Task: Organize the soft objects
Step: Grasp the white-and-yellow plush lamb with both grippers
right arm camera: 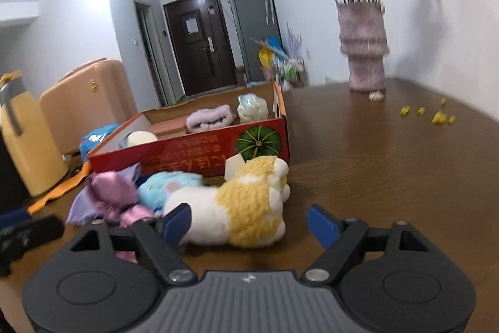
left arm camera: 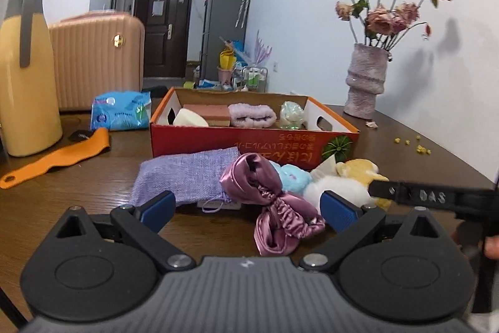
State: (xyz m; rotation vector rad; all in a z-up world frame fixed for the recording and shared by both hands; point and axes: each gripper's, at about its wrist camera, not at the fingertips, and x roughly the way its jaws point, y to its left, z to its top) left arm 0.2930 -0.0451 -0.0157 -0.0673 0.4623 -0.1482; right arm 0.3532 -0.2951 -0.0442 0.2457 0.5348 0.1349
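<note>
A: What stands on the left side of the wooden table point(left arm camera: 78, 177)?

B: A yellow thermos jug point(left arm camera: 26, 74) is at the far left. Beside it lies an orange strap point(left arm camera: 56, 159), and behind that a blue tissue pack point(left arm camera: 121, 110). A pink suitcase point(left arm camera: 96, 61) stands behind the table.

A: And in the middle?

B: There is a red cardboard box point(left arm camera: 254, 142), open at the top. Inside it I see a white sponge point(left arm camera: 189, 118), a pink block point(left arm camera: 207, 111), a lilac headband point(left arm camera: 252, 114) and a pale bath puff point(left arm camera: 291, 114). In front of the box lies a purple burlap pouch point(left arm camera: 184, 178), then a pink satin scrunchie point(left arm camera: 268, 202), a blue plush point(left arm camera: 290, 179), and a yellow and white plush toy point(right arm camera: 240, 208) just beside it.

A: How are the tools?

B: The left gripper point(left arm camera: 248, 209) has its jaws wide apart, over the pouch and the scrunchie, and they hold nothing. The right gripper point(right arm camera: 249, 223) is also spread open. The plush toy is partly between its fingers, near the left pad, but the pads do not press it.

A: On the right?

B: A vase with dried roses point(left arm camera: 366, 80), and small yellow crumbs point(left arm camera: 414, 144) on the table.
</note>
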